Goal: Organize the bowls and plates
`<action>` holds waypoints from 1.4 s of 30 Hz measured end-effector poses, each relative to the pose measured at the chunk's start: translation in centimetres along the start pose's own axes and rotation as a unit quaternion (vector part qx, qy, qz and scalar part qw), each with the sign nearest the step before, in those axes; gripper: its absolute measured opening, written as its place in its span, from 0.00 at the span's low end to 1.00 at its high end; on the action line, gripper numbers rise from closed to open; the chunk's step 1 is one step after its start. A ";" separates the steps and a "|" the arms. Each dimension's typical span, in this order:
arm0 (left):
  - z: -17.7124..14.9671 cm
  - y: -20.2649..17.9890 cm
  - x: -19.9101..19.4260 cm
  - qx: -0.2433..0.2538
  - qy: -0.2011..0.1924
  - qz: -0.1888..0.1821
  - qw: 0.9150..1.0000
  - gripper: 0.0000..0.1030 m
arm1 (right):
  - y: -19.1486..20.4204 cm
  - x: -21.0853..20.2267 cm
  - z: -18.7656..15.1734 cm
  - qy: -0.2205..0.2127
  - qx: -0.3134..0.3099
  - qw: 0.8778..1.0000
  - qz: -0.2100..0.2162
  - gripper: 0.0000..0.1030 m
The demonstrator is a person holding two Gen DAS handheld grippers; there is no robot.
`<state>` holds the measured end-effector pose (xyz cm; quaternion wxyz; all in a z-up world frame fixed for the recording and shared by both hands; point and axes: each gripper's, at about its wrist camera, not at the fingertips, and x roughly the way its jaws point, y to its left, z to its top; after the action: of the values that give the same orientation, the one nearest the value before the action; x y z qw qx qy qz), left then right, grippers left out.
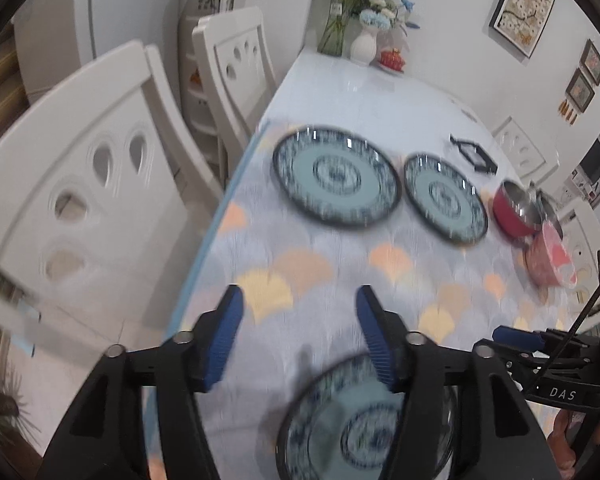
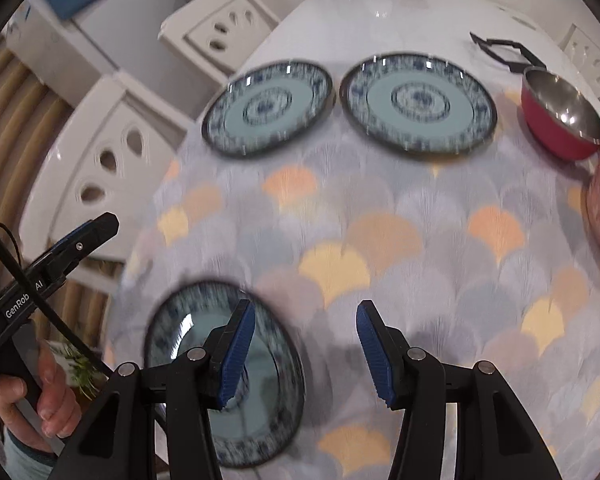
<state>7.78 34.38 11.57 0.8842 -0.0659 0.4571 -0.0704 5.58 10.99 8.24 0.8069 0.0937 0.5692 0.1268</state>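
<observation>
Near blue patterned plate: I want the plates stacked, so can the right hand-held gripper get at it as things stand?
Probably yes. The near blue patterned plate lies flat just below the open right hand-held gripper, with nothing on it. The left hand-held gripper hovers beside it.

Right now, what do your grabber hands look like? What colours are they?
Each one is black plastic with two fingers. The left gripper and right gripper both have ridged blue pads inside the fingers and small silver bolts at the joints. White letters are printed on the black bodies, and a thin black cable runs along the left one. A bare hand holds its handle.
</observation>
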 end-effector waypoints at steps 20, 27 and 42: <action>14.1 0.9 14.7 0.039 0.046 -0.061 0.996 0.60 | 0.1 7.1 10.8 0.007 0.051 0.998 0.020 0.49; 15.5 1.3 19.3 0.067 0.072 -0.084 0.992 0.56 | -0.6 9.5 12.4 0.016 0.071 0.997 0.024 0.48; 15.9 1.8 21.9 0.077 0.088 -0.117 0.986 0.44 | -0.7 11.8 13.3 0.021 0.076 0.997 0.027 0.39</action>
<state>33.42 32.97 2.84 0.8289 -0.0440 0.5152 -0.2134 21.96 13.91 1.94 0.7816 0.1673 0.5914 0.1068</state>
